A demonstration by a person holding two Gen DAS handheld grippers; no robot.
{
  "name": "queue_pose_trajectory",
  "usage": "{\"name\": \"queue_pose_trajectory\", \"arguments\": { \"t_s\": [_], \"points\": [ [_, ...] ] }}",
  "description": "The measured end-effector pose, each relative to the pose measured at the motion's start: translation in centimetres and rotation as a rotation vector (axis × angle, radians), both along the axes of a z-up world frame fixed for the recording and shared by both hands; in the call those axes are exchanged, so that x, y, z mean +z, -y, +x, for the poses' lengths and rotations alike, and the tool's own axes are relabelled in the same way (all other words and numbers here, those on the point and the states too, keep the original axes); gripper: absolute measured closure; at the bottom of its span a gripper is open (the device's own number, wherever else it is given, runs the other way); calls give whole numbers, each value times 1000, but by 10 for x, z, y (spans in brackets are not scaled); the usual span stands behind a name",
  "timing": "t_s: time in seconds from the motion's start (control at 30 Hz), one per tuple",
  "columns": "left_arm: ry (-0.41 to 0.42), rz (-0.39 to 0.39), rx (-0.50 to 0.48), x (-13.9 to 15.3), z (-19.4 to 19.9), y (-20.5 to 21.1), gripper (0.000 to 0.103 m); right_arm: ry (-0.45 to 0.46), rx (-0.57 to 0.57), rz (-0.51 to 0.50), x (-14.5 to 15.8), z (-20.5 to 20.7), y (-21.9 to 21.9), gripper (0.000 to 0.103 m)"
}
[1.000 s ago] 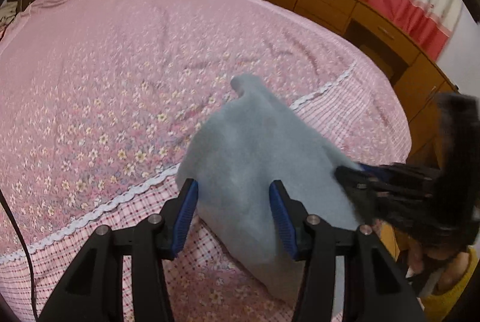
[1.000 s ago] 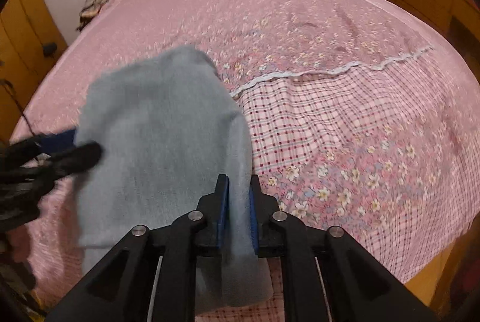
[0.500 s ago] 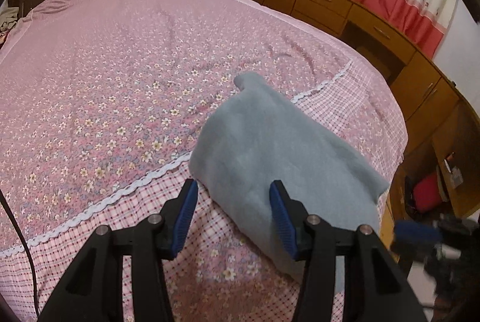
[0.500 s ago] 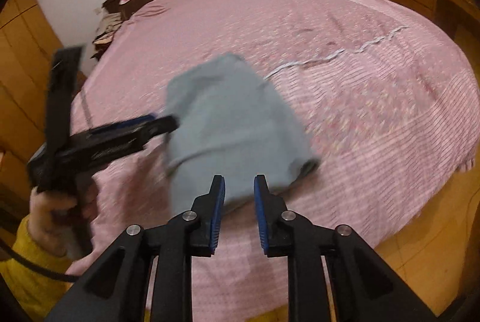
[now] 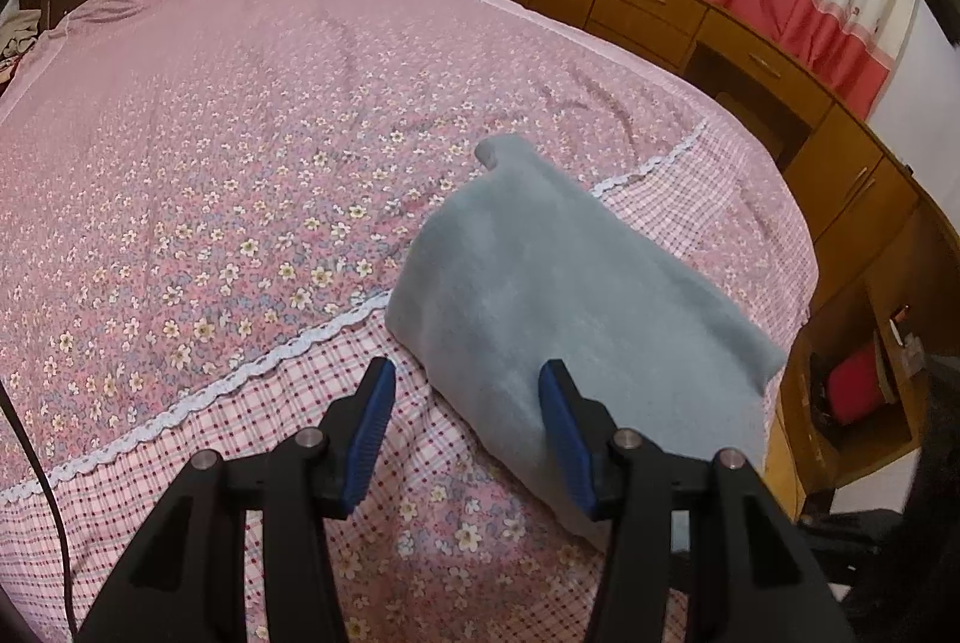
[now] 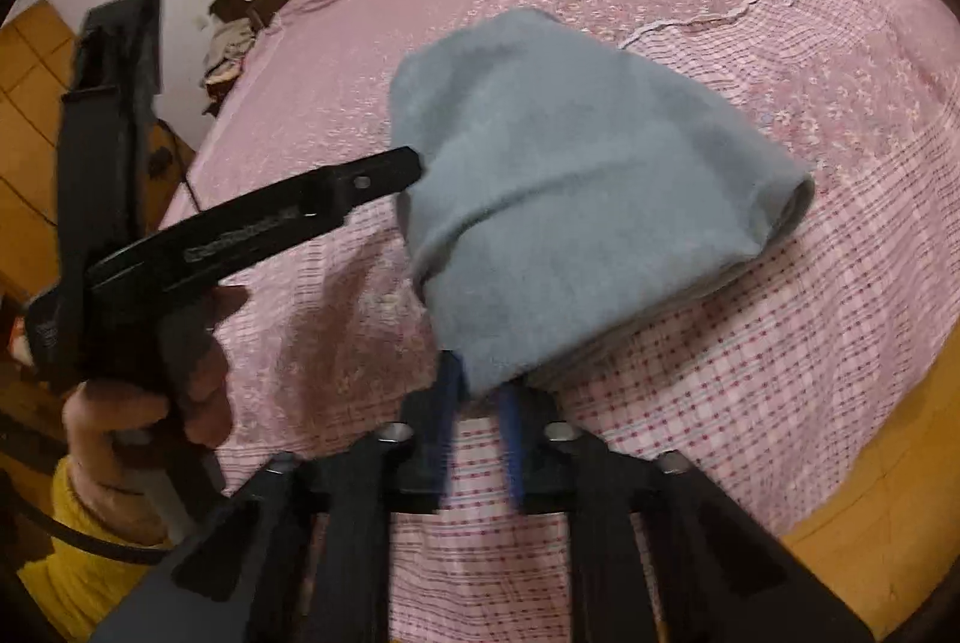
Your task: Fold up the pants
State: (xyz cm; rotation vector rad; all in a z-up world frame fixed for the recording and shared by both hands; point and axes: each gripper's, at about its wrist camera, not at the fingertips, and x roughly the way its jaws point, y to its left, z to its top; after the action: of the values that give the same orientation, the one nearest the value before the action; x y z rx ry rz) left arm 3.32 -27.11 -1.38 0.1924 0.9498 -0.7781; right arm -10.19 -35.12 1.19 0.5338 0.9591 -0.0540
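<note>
- From the left wrist view, the folded grey pants [image 5: 558, 319] lay in a soft bundle on the pink bed [image 5: 240, 133], near the foot, partly on the checked strip and close to the edge beside the wooden cabinets [image 5: 708, 19].
- The left gripper [image 5: 468, 433] pointed steeply down at the bed with its blue pads apart and opening; the near left edge of the pants showed between them, but neither pad pressed on the cloth, so it held nothing.
- My worry there was the bundle's place: it sat so near the bed's edge that a careless nudge could slide it off, or loosen the fold.
- From the right wrist view, which was blurred, the pants [image 6: 576, 175] showed as a rounded, layered heap with an open fold end toward the right.
- The right gripper [image 6: 480, 433] tilted down just under the heap's near corner, its pads nearly together and closing. The corner hung over the tips, and I could not tell whether cloth was pinched between them.
- If a layer was caught, pulling away would drag the fold open.
- A hand [image 6: 150, 403] in a yellow sleeve [image 6: 72, 553] held the left gripper level at the heap's left side.
</note>
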Motion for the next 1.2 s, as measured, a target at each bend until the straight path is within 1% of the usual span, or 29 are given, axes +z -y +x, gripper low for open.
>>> {"name": "queue_pose_trajectory", "arguments": {
  "t_s": [0.1,0.23,0.27,0.4,0.5,0.53,0.6,0.63,0.73,0.83,0.87,0.9,0.93,0.97,1.07,1.1,1.13,1.2],
  "points": [
    [5,28,15,-7,2,9,44,19,25,-79,10,-9,-8,96],
    [-1,49,28,-15,7,15,44,20,45,-138,19,-22,-17,99],
    [-1,55,26,-18,8,18,44,13,55,-145,18,-24,-18,101],
    [-20,39,16,-19,9,16,44,-16,78,-184,10,-29,-18,101],
    [-29,35,13,-14,10,13,44,-21,105,-163,10,-26,-21,100],
    [-33,35,13,-11,10,12,44,-21,111,-167,11,-24,-24,100],
    [-39,37,16,-8,10,10,45,-17,132,-167,8,-21,-31,85],
    [-40,37,16,-7,9,9,45,-15,140,-178,5,-18,-36,83],
    [-33,45,11,-9,7,10,44,-25,140,-236,-7,-9,-45,83],
    [-30,48,14,-11,7,7,44,-22,118,-229,-16,-2,-45,83],
    [-34,45,16,-12,8,6,44,-18,109,-219,-19,-1,-42,85],
    [-38,42,19,-12,9,7,44,-15,94,-207,-21,-2,-38,92],
    [-41,39,19,-13,9,8,44,-15,88,-220,-20,-3,-38,98],
    [-41,38,20,-13,10,8,44,-14,88,-241,-20,-3,-37,100],
    [-31,47,31,-15,11,11,44,17,121,-261,-9,-13,-37,100],
    [-36,44,34,-16,13,12,43,32,139,-287,-2,-19,-41,101],
    [-43,40,39,-17,14,13,42,43,158,-339,7,-25,-43,101],
    [-59,29,38,-17,17,14,41,37,184,-376,13,-29,-44,101]
  ]
}}
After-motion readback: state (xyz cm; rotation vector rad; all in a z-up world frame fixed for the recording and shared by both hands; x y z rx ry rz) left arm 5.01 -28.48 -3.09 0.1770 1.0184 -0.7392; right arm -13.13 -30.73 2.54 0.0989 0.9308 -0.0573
